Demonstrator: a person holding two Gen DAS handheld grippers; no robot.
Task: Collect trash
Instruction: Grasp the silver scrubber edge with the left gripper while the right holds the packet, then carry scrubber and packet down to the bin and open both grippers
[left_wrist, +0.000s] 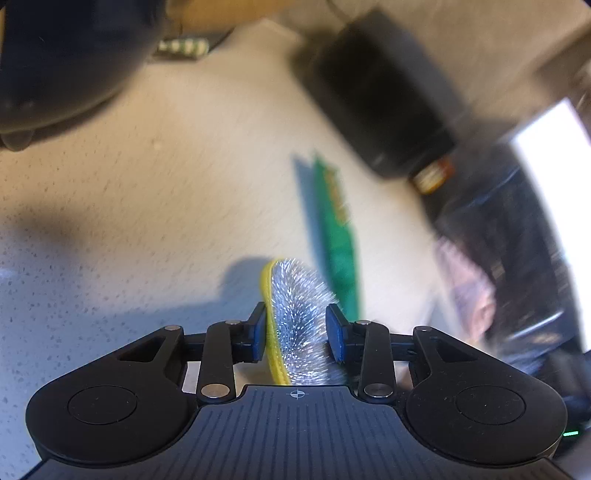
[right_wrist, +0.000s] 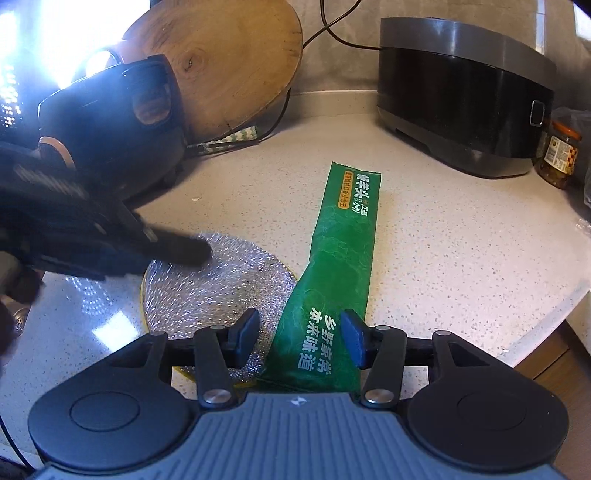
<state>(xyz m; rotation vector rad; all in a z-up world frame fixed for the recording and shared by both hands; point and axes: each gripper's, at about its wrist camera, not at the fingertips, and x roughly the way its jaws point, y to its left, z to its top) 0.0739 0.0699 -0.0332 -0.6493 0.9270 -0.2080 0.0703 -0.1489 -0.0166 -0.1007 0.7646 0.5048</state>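
Note:
In the left wrist view my left gripper (left_wrist: 297, 330) is shut on a round silver scouring pad with a yellow rim (left_wrist: 295, 314), held on edge above the speckled counter. In the right wrist view the same pad (right_wrist: 214, 291) shows at left with the left gripper's dark finger (right_wrist: 177, 247) on it. A long green snack wrapper (right_wrist: 336, 280) lies on the counter; it also shows blurred in the left wrist view (left_wrist: 338, 236). My right gripper (right_wrist: 299, 341) is open, its fingers either side of the wrapper's near end.
A black rice cooker (right_wrist: 461, 110) stands at back right, a jar (right_wrist: 559, 155) beside it. A dark pot (right_wrist: 110, 125) and a round wooden board (right_wrist: 229, 59) stand at back left. The counter edge (right_wrist: 546, 325) runs at right.

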